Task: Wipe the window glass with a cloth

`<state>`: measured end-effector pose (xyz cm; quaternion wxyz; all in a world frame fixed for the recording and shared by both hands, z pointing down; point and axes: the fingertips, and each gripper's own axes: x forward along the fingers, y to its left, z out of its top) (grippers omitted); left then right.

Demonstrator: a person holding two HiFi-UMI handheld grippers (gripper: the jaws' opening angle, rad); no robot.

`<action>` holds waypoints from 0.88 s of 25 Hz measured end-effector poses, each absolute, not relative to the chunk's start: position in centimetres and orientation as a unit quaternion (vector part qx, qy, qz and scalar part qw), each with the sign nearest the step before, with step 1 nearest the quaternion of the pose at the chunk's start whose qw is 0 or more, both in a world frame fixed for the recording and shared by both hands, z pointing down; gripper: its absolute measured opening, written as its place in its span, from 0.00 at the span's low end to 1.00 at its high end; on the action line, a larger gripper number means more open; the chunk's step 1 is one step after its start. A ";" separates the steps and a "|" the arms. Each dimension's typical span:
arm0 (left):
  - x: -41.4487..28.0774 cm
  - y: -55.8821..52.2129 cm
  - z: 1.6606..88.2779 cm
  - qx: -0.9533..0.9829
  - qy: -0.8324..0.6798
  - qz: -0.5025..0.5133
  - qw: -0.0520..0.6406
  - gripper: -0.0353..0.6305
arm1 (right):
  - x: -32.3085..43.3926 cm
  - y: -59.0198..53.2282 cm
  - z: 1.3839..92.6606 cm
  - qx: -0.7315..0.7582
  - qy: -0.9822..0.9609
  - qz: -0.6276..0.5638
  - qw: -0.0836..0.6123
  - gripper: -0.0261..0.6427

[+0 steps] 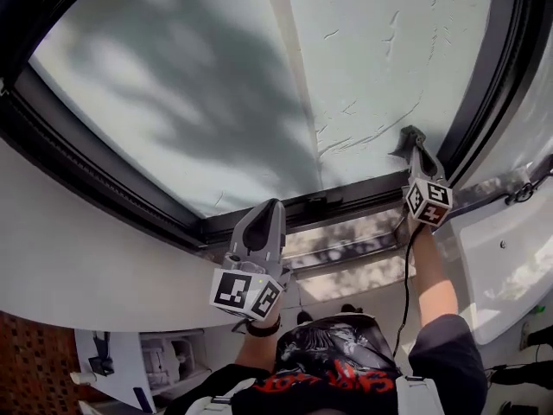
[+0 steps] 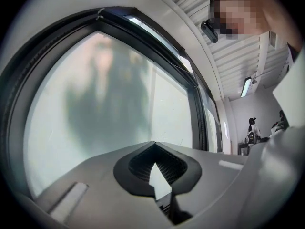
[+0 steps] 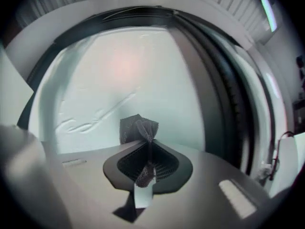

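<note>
Most of the dark grey mesh cloth (image 3: 137, 128) is buried between the closed jaws of the right gripper (image 3: 148, 142). Only a crumpled tuft shows against the frosted window glass (image 3: 143, 70). Inside the black window frame (image 1: 86, 180), which is cut off by the head view's edges, dark shapes (image 1: 199, 85) blur beyond telling. Past the frame's far end, distant figures (image 2: 252, 127) are too small to make out.

Cloth (image 1: 411, 137) at streaked window glass (image 1: 173, 102)

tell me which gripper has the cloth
The right gripper: a dark mesh cloth is pinched between its jaws. The left gripper has its jaws together with nothing between them.
</note>
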<state>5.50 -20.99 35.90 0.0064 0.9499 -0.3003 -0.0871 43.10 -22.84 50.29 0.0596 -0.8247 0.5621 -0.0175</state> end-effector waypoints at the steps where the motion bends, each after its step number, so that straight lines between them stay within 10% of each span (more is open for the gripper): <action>1: 5.8 -20.8 35.8 0.951 -0.298 -0.085 0.005 0.06 | 46.2 -21.6 50.4 -0.846 0.528 -0.024 0.071 0.08; 9: 1.4 -22.6 35.8 0.928 -0.361 -0.089 -0.002 0.06 | 47.4 -20.5 48.5 -0.870 0.473 -0.033 0.137 0.08; 22: -16.7 -22.4 34.8 0.851 -0.513 -0.111 -0.021 0.06 | -17.8 -33.3 50.5 -0.399 0.916 -0.026 0.014 0.08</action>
